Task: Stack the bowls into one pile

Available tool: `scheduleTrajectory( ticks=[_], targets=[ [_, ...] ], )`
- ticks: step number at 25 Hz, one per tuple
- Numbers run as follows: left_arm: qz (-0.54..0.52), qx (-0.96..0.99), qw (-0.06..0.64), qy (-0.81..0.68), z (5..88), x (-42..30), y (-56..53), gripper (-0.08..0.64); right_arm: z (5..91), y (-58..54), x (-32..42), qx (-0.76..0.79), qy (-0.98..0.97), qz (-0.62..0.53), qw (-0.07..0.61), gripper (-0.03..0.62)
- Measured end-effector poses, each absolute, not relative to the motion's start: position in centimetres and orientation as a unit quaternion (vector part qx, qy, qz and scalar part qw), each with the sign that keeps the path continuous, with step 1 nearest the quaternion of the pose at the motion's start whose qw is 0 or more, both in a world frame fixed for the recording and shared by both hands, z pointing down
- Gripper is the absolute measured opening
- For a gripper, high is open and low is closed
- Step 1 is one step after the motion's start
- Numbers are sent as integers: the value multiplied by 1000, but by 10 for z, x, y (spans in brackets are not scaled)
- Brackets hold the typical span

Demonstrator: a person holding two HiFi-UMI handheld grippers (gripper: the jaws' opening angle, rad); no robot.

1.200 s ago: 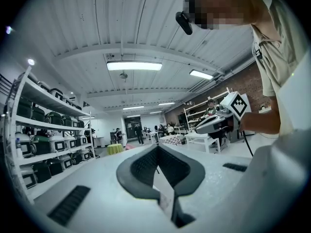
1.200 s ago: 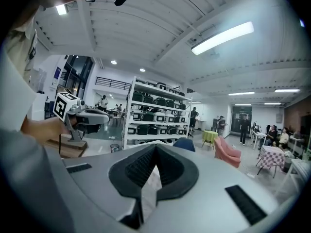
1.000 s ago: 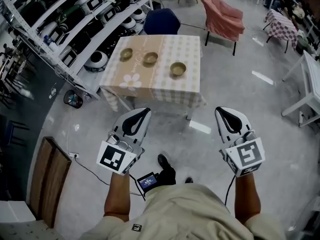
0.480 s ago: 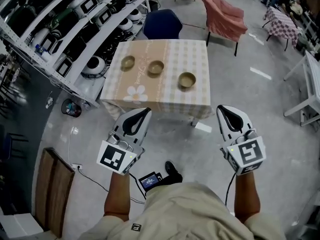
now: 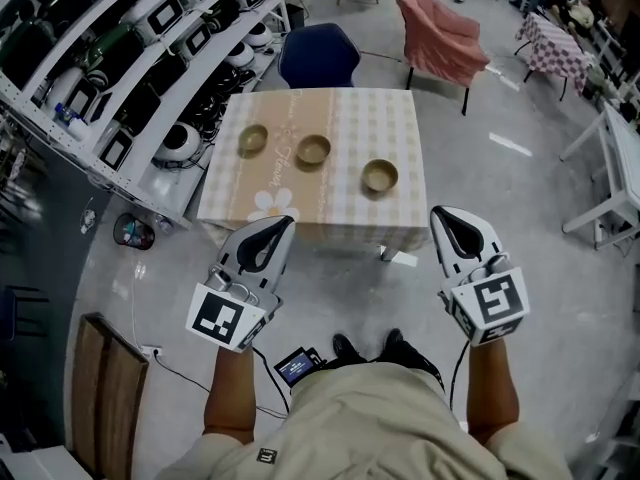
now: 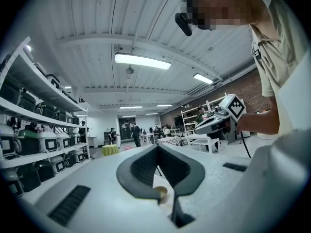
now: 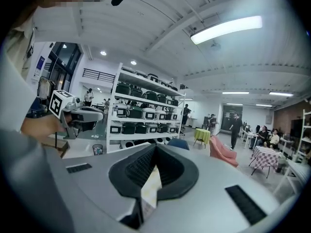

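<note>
Three tan bowls stand apart in a row on the table with the checked cloth [image 5: 330, 213]: the left bowl [image 5: 253, 139], the middle bowl [image 5: 313, 150] and the right bowl [image 5: 380, 176]. My left gripper [image 5: 277, 228] and right gripper [image 5: 450, 218] hang side by side in front of the table's near edge, short of the bowls. Both are shut with nothing between the jaws. In the left gripper view one bowl [image 6: 160, 193] shows through the gap below the closed tips. The right gripper view shows only a strip of the cloth [image 7: 151, 186] there.
Shelves of appliances [image 5: 130, 58] run along the left. A blue chair [image 5: 318, 56] and a pink-draped chair [image 5: 440, 38] stand behind the table. A white table [image 5: 610, 168] is at the right, a bin [image 5: 133, 231] and a wooden board [image 5: 100, 388] at the left.
The table and bowls have drawn closer and lower in the head view as I walk toward them. Both grippers keep the same pose and stay shut.
</note>
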State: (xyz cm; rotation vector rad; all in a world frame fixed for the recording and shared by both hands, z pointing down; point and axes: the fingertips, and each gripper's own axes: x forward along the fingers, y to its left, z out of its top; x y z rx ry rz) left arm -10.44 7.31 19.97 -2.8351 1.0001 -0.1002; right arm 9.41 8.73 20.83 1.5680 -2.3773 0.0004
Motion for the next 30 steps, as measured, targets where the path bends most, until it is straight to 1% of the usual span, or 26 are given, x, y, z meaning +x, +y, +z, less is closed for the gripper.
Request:
scheduleTrajectory(
  ticks=[7,15,20,28,30],
  targets=[
    [-40,-939,61,336,207,-107,42,6,215,49,95,539,-828,0,154,3],
    [-59,-928,53,363,224,-101,-21,6,246,-29,112,522,-838,11,159,3],
    [-71,-926,37,370,253,-81,-70,6,289,-87,125,506,-845,30,172,3],
    [-98,-921,-2,376,303,-55,-136,6,375,-165,148,486,-841,69,227,8],
    [-104,-920,-11,379,315,-52,-149,6,400,-180,152,478,-840,84,241,30]
  ],
)
